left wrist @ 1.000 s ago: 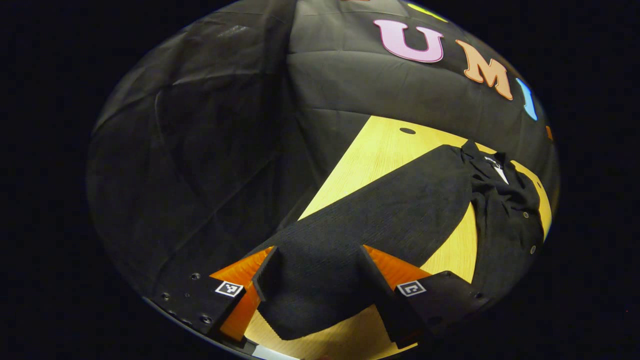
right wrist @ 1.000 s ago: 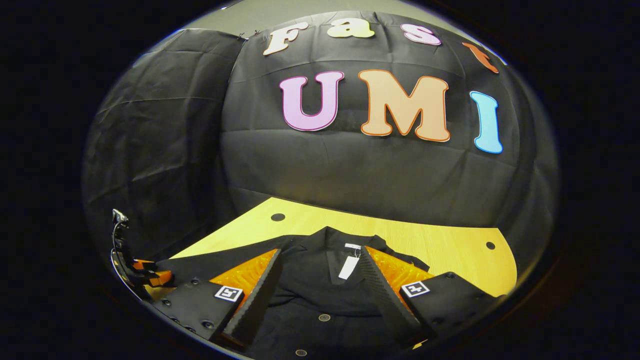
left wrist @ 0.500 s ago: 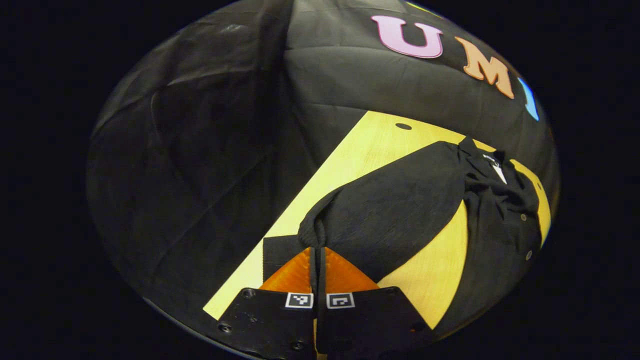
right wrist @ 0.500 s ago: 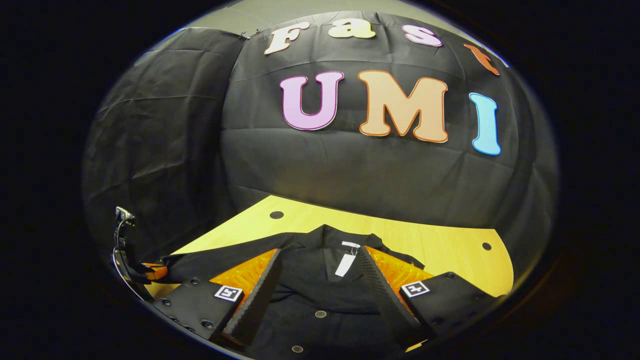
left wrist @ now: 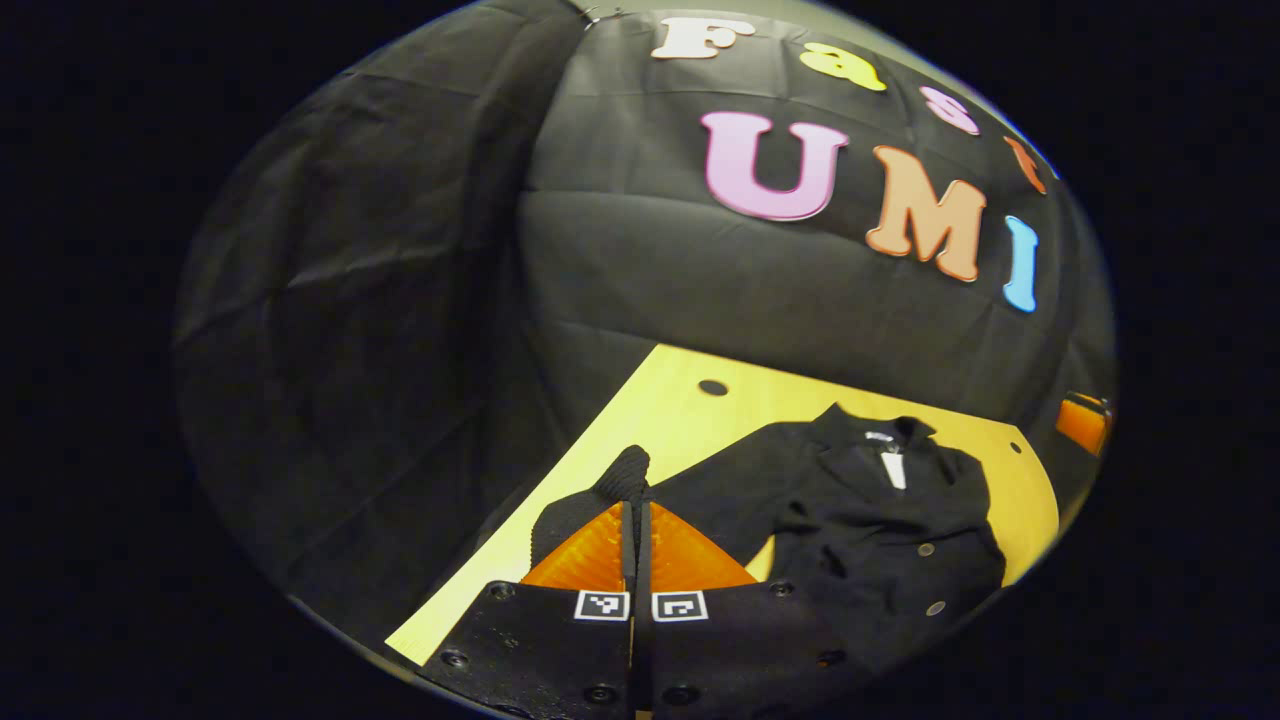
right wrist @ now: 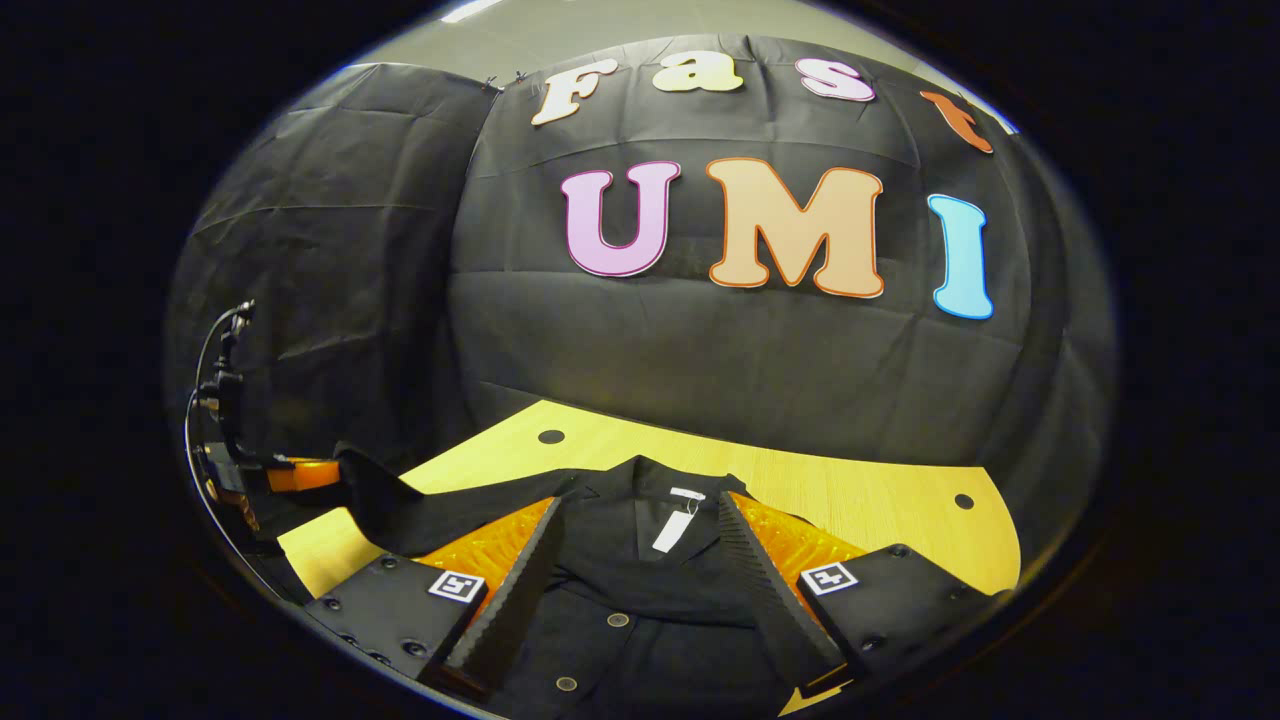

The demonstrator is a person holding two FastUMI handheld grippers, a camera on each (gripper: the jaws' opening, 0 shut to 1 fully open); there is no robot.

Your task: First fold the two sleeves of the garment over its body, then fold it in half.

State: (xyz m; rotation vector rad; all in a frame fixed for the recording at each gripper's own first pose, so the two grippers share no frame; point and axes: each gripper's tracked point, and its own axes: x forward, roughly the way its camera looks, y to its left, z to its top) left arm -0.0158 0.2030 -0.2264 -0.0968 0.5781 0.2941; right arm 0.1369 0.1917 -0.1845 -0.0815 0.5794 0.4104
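Note:
A black buttoned garment (left wrist: 880, 520) lies front-up on the yellow wooden table (left wrist: 680, 420), its collar and white tag facing the wall. My left gripper (left wrist: 636, 505) is shut on the cuff of one sleeve (left wrist: 622, 478), which bunches above the fingertips. In the right gripper view the left gripper (right wrist: 290, 472) holds that sleeve (right wrist: 430, 505) raised off the table at the left. My right gripper (right wrist: 640, 585) hovers open over the garment (right wrist: 640, 640) just below the collar, with the white tag (right wrist: 668, 528) between its fingers and nothing gripped.
Round holes mark the table's far corners (right wrist: 551, 436) (right wrist: 963, 500). Bare table (right wrist: 860, 490) lies behind the collar and to its right. The right gripper (left wrist: 1080, 420) shows at the far right of the left gripper view. Black cloth walls close in behind and to the left.
My left gripper closed on the sleeve cuff, then lifted it off the table and swung it toward the garment's body. The right gripper stayed open over the collar.

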